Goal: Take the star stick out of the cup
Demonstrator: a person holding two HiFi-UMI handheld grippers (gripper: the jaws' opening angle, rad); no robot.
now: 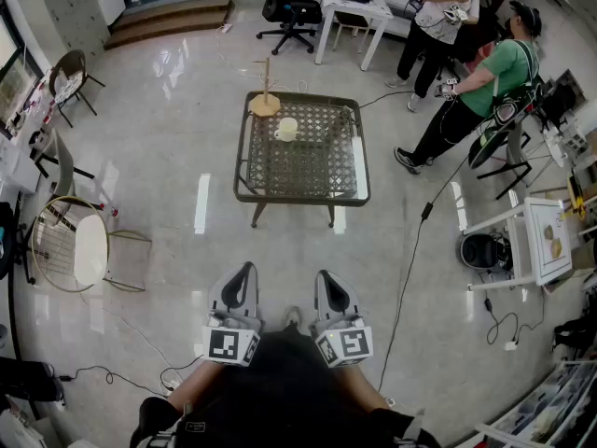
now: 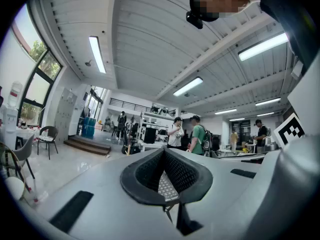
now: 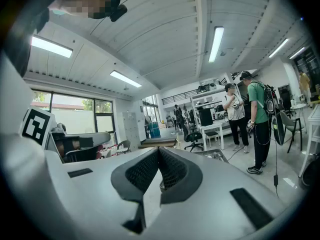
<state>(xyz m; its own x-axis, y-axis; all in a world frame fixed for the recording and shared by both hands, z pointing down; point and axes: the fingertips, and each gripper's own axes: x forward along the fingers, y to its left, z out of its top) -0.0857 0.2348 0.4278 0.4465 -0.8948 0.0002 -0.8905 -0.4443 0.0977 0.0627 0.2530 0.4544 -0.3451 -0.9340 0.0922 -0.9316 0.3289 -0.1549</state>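
Observation:
A cream cup (image 1: 286, 130) stands on the far half of a low table with a woven top (image 1: 301, 161), well ahead of me across the floor. Just behind it is a wooden stand (image 1: 265, 104) with an upright pole. At this distance I cannot make out the star stick. My left gripper (image 1: 244, 273) and right gripper (image 1: 326, 278) are held side by side close to my body, far short of the table. The left gripper's jaws (image 2: 164, 152) are pressed together with nothing between them. The right gripper's jaws (image 3: 159, 151) are likewise shut and empty.
Two people (image 1: 480, 77) stand at the back right beside a white desk (image 1: 359, 12) and a black office chair (image 1: 289, 12). A round wire chair (image 1: 70, 245) stands to the left. A black cable (image 1: 420, 241) runs over the floor on the right, near a white stand (image 1: 536, 241).

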